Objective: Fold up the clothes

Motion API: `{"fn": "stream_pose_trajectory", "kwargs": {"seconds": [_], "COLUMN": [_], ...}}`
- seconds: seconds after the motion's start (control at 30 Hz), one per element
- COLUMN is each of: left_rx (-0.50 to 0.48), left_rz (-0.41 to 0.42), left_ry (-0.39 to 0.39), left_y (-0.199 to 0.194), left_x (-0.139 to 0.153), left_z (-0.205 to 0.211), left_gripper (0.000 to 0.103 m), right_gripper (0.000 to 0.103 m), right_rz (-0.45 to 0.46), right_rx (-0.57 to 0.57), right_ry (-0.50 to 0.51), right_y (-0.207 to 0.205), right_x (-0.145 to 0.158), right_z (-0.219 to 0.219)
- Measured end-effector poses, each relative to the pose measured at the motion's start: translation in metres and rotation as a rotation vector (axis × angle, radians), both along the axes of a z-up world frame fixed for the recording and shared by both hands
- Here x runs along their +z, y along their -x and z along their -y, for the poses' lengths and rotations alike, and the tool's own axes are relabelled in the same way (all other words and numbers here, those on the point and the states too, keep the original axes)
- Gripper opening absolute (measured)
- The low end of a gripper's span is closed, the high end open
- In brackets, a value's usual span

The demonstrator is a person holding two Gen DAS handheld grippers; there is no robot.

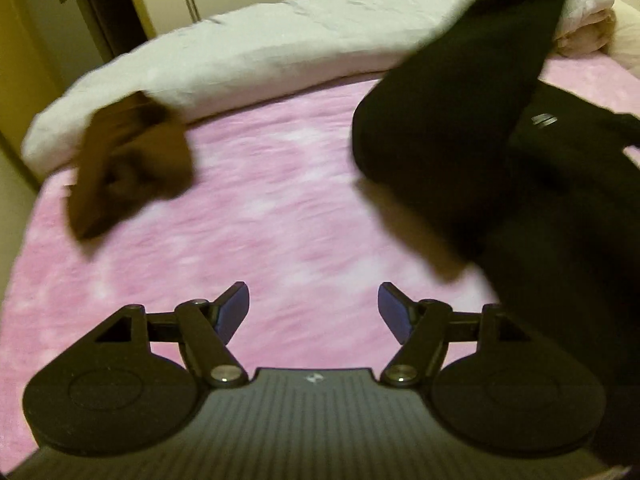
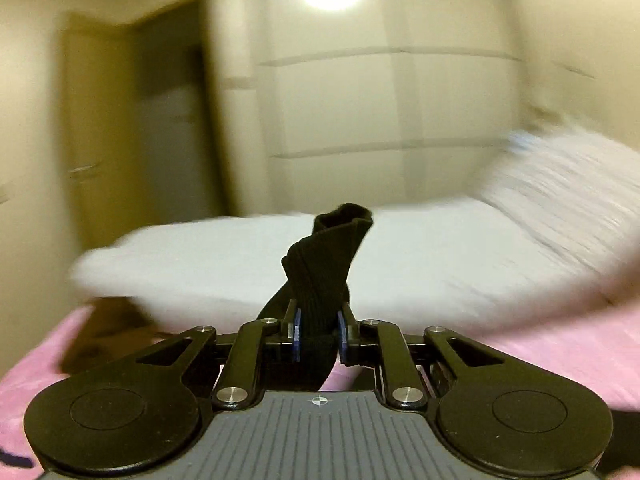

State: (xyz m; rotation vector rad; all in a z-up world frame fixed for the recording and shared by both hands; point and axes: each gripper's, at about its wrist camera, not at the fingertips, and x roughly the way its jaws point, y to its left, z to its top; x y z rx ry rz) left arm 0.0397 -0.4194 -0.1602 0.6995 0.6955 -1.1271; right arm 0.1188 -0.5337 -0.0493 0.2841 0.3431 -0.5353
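At the bottom centre of the right wrist view, the right gripper (image 2: 318,330) has its blue pads clamped on a bunched fold of the black garment (image 2: 324,268), whose ribbed end stands up above the jaws against the white duvet (image 2: 420,264). In the left wrist view the same dark cloth hangs from the upper right and spreads over the pink blanket (image 1: 260,200) at the right edge. The left gripper (image 1: 314,312) sits low in the frame, jaws spread wide over bare blanket with nothing between them. A blurred brown garment (image 1: 128,164) lies at middle left, touching the duvet's edge
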Motion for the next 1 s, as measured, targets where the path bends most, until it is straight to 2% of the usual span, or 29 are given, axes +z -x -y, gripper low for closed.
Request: {"fn": "stream_pose_trajectory", "kwargs": {"seconds": [0.07, 0.13, 0.23, 0.3, 0.4, 0.53, 0.63, 0.7, 0.77, 0.83, 0.9, 1.0], "left_rx": [0.007, 0.014, 0.008, -0.011, -0.048, -0.055, -0.045, -0.063, -0.079, -0.09, -0.093, -0.085], "left_rz": [-0.024, -0.021, -0.004, 0.002, 0.008, -0.022, -0.041, -0.029, -0.027, -0.035, -0.045, -0.068], "left_ry": [-0.019, -0.051, -0.098, -0.115, -0.113, -0.063, -0.061, -0.073, -0.08, -0.083, -0.088, -0.103], "left_y": [0.033, 0.056, 0.083, 0.094, 0.1, 0.091, 0.079, 0.075, 0.073, 0.072, 0.071, 0.069], "left_x": [-0.016, -0.034, -0.055, -0.06, -0.059, -0.048, -0.05, -0.055, -0.059, -0.064, -0.068, -0.078], "left_z": [0.044, 0.069, 0.096, 0.106, 0.116, 0.128, 0.138, 0.145, 0.149, 0.151, 0.153, 0.156], "left_gripper": [0.068, 0.068, 0.068, 0.068, 0.068, 0.068, 0.068, 0.068, 0.068, 0.068, 0.068, 0.068], "right_gripper": [0.016, 0.016, 0.016, 0.016, 0.016, 0.016, 0.017, 0.018, 0.028, 0.042, 0.047, 0.048], "right_rz": [-0.061, -0.114, -0.175, -0.188, -0.173, -0.107, -0.152, -0.216, -0.277, -0.286, -0.308, -0.354], "right_rx": [-0.085, -0.112, -0.086, -0.073, -0.056, -0.057, -0.102, -0.146, -0.212, -0.288, -0.366, -0.459], "right_ry": [-0.112, -0.2, -0.291, -0.325, -0.352, -0.347, -0.4, -0.477, -0.521, -0.52, -0.502, -0.434], "right_y": [0.028, 0.043, 0.052, 0.059, 0.073, 0.105, 0.128, 0.141, 0.153, 0.168, 0.18, 0.186], "right_x": [-0.038, -0.076, -0.119, -0.132, -0.134, -0.114, -0.136, -0.162, -0.177, -0.175, -0.168, -0.149], "right_z": [0.049, 0.081, 0.102, 0.108, 0.119, 0.121, 0.128, 0.135, 0.138, 0.137, 0.134, 0.125]}}
